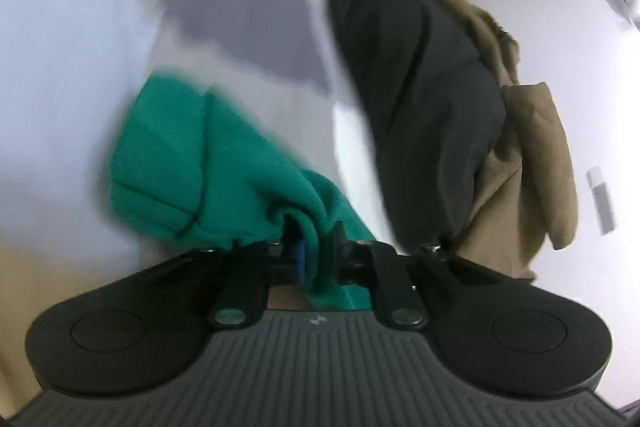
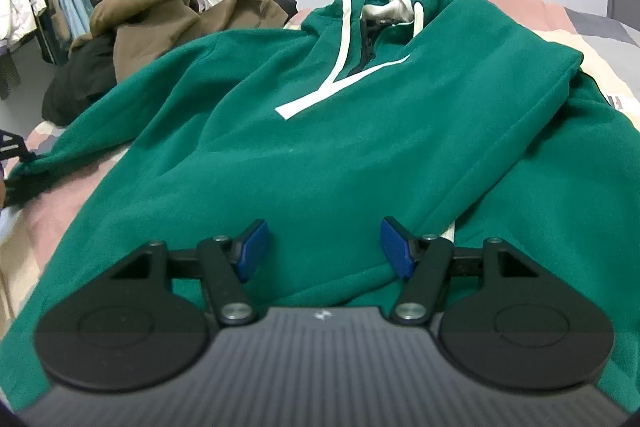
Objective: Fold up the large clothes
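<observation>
- Left wrist view: my left tool [image 1: 316, 259] is clamped on a bunch of the green hoodie [image 1: 208, 163], low centre of the frame, likely its sleeve cuff. The picture is blurred. The fleece looks soft and limp, so I judge it will sag from any single hold.
- Right wrist view: my right tool [image 2: 324, 247] hangs open over the hoodie's [image 2: 320, 131] hem, bottom centre. The hoodie lies spread on the bed [image 2: 540, 7]. It looks thick but light; the hem or a shoulder seam seems the best hold.

Green hoodie [image 2: 320, 131] lies front-up on the patchwork bedcover [image 2: 560, 19] — white drawstrings crossed. Right gripper [image 2: 323, 247] hovers over the hem, blue pads [image 2: 252, 247] spread apart.
</observation>
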`<state>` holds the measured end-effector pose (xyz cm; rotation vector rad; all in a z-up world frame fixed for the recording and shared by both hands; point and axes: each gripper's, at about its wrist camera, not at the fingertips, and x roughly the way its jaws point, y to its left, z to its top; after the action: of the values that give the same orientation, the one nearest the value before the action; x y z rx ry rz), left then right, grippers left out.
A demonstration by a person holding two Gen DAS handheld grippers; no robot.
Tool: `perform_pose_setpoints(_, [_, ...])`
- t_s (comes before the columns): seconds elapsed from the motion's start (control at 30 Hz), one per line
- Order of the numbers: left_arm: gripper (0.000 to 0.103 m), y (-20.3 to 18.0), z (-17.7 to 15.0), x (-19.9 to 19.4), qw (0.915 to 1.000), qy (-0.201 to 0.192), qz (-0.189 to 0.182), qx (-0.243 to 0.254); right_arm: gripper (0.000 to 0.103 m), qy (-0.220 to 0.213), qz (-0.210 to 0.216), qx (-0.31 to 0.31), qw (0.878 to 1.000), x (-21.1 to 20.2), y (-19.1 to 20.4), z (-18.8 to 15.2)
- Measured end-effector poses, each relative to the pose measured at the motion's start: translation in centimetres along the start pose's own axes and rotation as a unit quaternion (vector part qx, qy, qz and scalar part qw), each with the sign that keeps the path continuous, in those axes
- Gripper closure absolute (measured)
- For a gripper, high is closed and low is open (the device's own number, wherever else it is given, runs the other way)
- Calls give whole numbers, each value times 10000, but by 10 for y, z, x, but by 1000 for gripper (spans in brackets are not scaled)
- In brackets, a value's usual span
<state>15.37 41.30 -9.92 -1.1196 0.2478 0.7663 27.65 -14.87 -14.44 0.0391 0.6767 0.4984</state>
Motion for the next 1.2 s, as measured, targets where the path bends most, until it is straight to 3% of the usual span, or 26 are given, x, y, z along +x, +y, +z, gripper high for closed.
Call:
perform_pose_setpoints(0.2, [93,-53,37,13,9937,-446,181,1008,39,-141,-68,-43,9999,10,-6,3])
perform_pose_setpoints(0.33, [93,-98,38,11,9838,-811,197,1586,39,-236,-55,79,9997,17,-13,7])
perform_pose_setpoints(0.5, [93,-167,9,-23,9466,-1390,11,2909,39,-321,7,261,9991,23,-19,13])
perform_pose_setpoints(0.73, [93,-241,-53,-111,9059,-1572,-1237,3734,39,-442,63,527,9976,11,-27,15])
perform_pose_setpoints(0.77, [92,-249,-65,-124,8980,-1569,-1413,3861,39,-476,49,553,9973,7,-29,16])
perform_pose_setpoints(0.87, [92,-269,-114,-167,8635,-1561,-2008,4355,39,-617,8,717,9955,-7,-35,18])
perform_pose_setpoints(0.97, [92,-278,-170,-202,8293,-1335,-2464,4835,39,-769,-38,901,9930,-21,-44,20])
perform_pose_setpoints(1.07, [92,-270,-231,-222,7967,-853,-2820,5277,39,-894,-99,1109,9898,-36,-54,21])
perform_pose_setpoints(1.17, [92,-249,-287,-228,7886,-232,-3005,5360,38,-1010,-160,1325,9859,-50,-65,18])
perform_pose_setpoints(1.2, [92,-241,-306,-228,7811,-11,-3025,5461,38,-1037,-178,1421,9842,-54,-69,17])
